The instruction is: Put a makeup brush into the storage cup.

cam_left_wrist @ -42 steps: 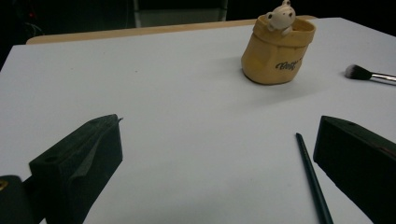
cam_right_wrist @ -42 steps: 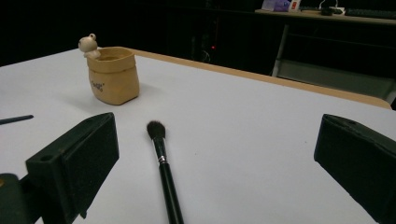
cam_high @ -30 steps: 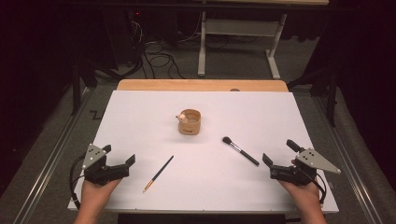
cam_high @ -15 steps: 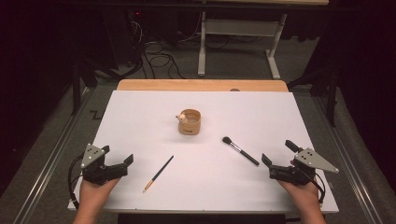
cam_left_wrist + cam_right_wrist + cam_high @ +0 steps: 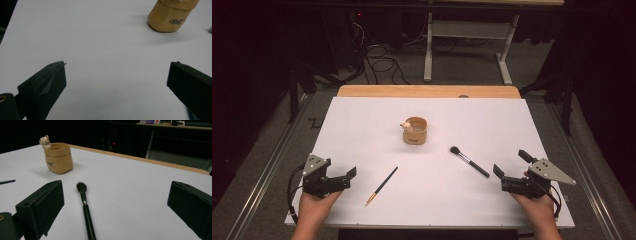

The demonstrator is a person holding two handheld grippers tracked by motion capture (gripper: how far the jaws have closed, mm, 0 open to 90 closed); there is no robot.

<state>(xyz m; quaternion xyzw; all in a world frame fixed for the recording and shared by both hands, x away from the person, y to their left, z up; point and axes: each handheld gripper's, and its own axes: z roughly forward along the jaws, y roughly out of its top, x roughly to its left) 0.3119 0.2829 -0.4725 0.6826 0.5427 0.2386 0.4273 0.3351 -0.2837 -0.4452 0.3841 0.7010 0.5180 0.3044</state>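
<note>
A small tan pot (image 5: 415, 132) with a little animal figure (image 5: 404, 125) on its rim stands mid-table. A black makeup brush (image 5: 469, 161) lies to its right, bristles toward the pot. A thin dark brush (image 5: 382, 185) lies at the front left. My left gripper (image 5: 338, 168) rests open near the front left corner, left of the thin brush. My right gripper (image 5: 510, 164) rests open at the front right, just right of the makeup brush's handle. In the left gripper view the pot (image 5: 171, 16) stands far ahead of the left gripper (image 5: 116, 75). The right gripper (image 5: 116, 195) faces the makeup brush (image 5: 85, 207) and the pot (image 5: 58, 158).
A white sheet (image 5: 362, 125) covers the table, with a wooden strip (image 5: 427, 91) along its far edge. Beyond it are a dark floor, cables (image 5: 377, 55) and a white desk frame (image 5: 464, 35). Metal rails (image 5: 262, 175) run along both table sides.
Both hands have hardly moved; the left gripper has drifted very slightly toward the near edge. The jaws stay apart, and the objects lie as before.
</note>
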